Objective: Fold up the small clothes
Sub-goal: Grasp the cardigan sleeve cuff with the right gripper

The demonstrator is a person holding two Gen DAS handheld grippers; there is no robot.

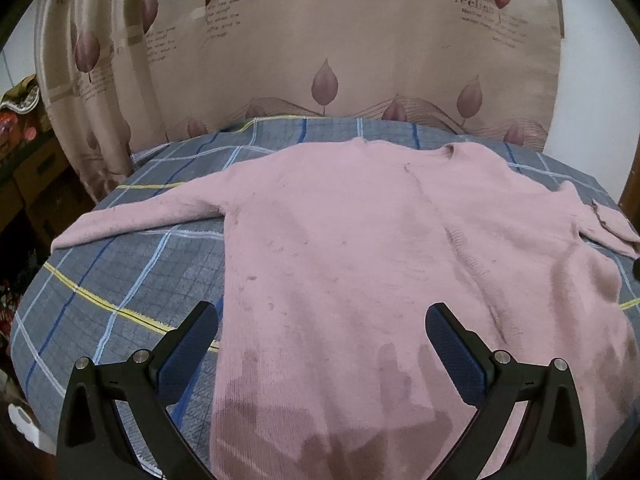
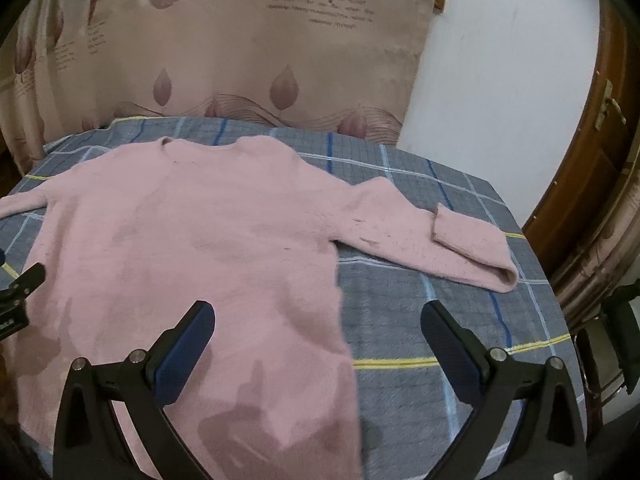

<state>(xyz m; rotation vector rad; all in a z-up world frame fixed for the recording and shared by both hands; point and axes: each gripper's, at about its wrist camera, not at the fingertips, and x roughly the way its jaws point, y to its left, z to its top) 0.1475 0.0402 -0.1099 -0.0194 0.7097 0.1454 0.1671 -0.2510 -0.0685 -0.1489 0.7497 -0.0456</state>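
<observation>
A pink long-sleeved sweater lies flat on the plaid-covered table, neckline at the far side, hem toward me. Its left sleeve stretches out to the left. Its right sleeve stretches right, with the cuff end folded back on itself. My left gripper is open and empty, above the sweater's lower left part. My right gripper is open and empty, above the sweater's lower right edge. The sweater also shows in the right wrist view. The left gripper's body shows at the left edge of the right wrist view.
A blue-grey plaid cloth covers the table, also seen in the right wrist view. A beige curtain hangs right behind it. A white wall and a brown wooden door frame stand at the right. Cluttered shelves stand at the left.
</observation>
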